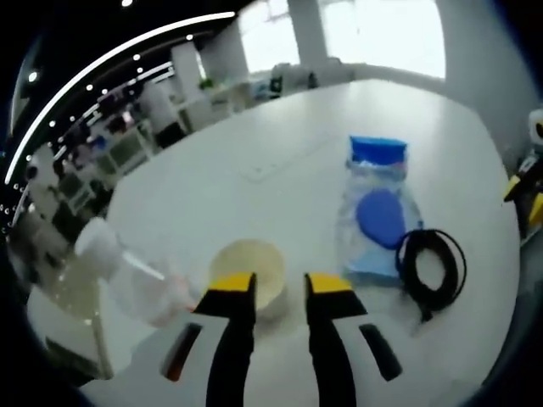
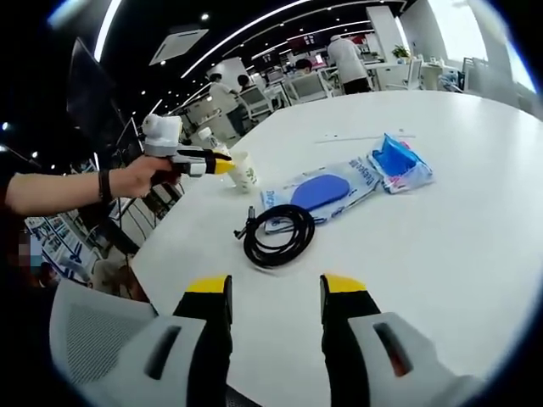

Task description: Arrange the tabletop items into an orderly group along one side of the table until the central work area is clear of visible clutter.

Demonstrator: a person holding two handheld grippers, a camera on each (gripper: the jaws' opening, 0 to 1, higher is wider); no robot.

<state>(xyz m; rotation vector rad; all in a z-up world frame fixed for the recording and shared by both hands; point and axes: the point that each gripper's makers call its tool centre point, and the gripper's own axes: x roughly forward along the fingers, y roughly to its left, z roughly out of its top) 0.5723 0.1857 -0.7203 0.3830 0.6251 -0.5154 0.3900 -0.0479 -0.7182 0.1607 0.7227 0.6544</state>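
My left gripper [image 1: 282, 292] is open, and a cream paper cup [image 1: 248, 270] stands just beyond its yellow tips. A clear plastic bottle [image 1: 127, 273] with a white cap lies to the cup's left. To the right are a clear bag holding a blue oval [image 1: 382, 219], a blue packet [image 1: 379, 153] and a coiled black cable [image 1: 433, 263]. My right gripper [image 2: 276, 297] is open over bare table, short of the cable [image 2: 278, 233]. Beyond lie the bag [image 2: 322, 191] and packet [image 2: 399, 163]. A hand holds the left gripper [image 2: 199, 163] level, its tips at the cup [image 2: 243, 172].
The white table [image 2: 441, 254] is round-edged, with wide bare surface on its far and right sides. A grey mesh chair [image 2: 93, 339] stands off the near left edge. Desks, chairs and people fill the office behind.
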